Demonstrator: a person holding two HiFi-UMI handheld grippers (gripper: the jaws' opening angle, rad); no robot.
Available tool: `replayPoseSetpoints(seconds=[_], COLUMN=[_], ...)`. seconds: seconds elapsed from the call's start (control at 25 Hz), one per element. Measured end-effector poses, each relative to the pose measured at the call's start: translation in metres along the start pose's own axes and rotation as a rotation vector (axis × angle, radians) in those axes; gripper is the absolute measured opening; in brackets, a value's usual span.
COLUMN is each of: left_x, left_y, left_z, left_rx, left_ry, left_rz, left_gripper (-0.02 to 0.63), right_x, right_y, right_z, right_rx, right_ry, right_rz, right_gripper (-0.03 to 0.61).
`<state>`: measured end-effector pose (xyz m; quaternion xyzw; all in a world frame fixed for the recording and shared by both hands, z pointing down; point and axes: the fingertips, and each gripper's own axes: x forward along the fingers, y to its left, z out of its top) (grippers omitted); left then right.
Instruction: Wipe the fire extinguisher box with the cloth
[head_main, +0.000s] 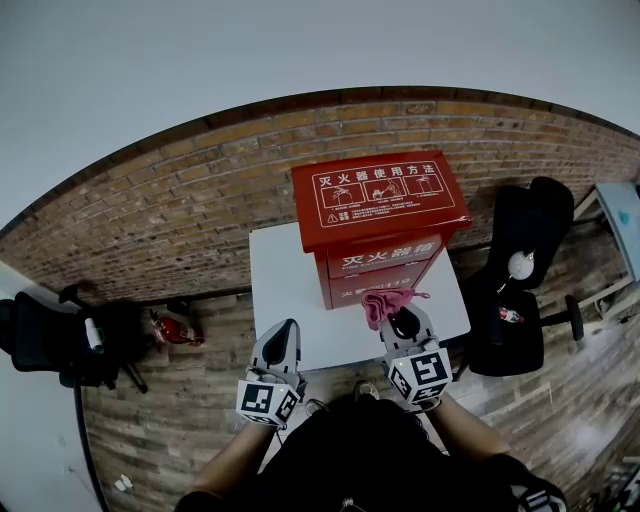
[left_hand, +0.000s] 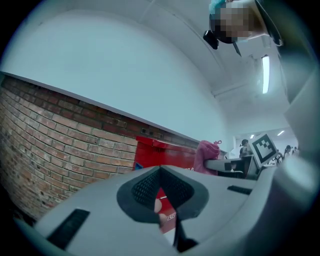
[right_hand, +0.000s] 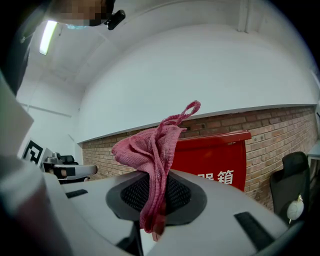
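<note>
Brick wall (head_main: 180, 215): ran behind everything, the largest surface in the head view.
White table (head_main: 290, 290): stood against that wall, with bare top in front of and to the left of the box.
Fire extinguisher box (head_main: 380, 215): red and upright, it sat at the table's back right. Its sloping lid carried white instruction panels, and white characters ran across the front.
Black chair (head_main: 520, 290): stood to the right of the table, apart from it.
Step in hand: as I judged it, bringing the cloth up to the box front, with no wiping contact yet certain.
Doing it well: the free bunch of cloth should be pressed flat on the red panel, not the hard jaw tips. Strokes should run evenly across the front and then the lid. Pressure should be light enough that the box did not slide on the smooth table, and the idle left gripper could brace its side if it did.
Right gripper (right_hand: 156, 175): its jaws were clamped together on a fold of the cloth. It was held low in front of the box face, very near it, though touch could not be told.
Left gripper (left_hand: 160, 170): its jaws were closed on each other with nothing between them. It hung over the table's near edge, left of the box and apart from it.
Cloth (right_hand: 150, 150): pink and knitted, it bunched above the right jaws with a loop sticking up and a short tail hanging below.
</note>
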<state>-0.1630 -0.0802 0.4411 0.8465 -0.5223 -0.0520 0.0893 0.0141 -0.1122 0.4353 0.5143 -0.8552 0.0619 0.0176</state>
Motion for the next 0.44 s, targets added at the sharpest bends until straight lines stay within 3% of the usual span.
replayPoseSetpoints(seconds=[0.44], left_x=[-0.0073], left_y=[0.0099], left_z=[0.0011], left_rx=[-0.011], left_ry=[-0.001], left_rz=[0.018], left_gripper=[0.034], right_x=[0.0004], right_y=[0.0094], right_z=[0.0079], right_rx=[-0.008], right_ry=[-0.008], right_rz=[-0.003], right_gripper=[0.074])
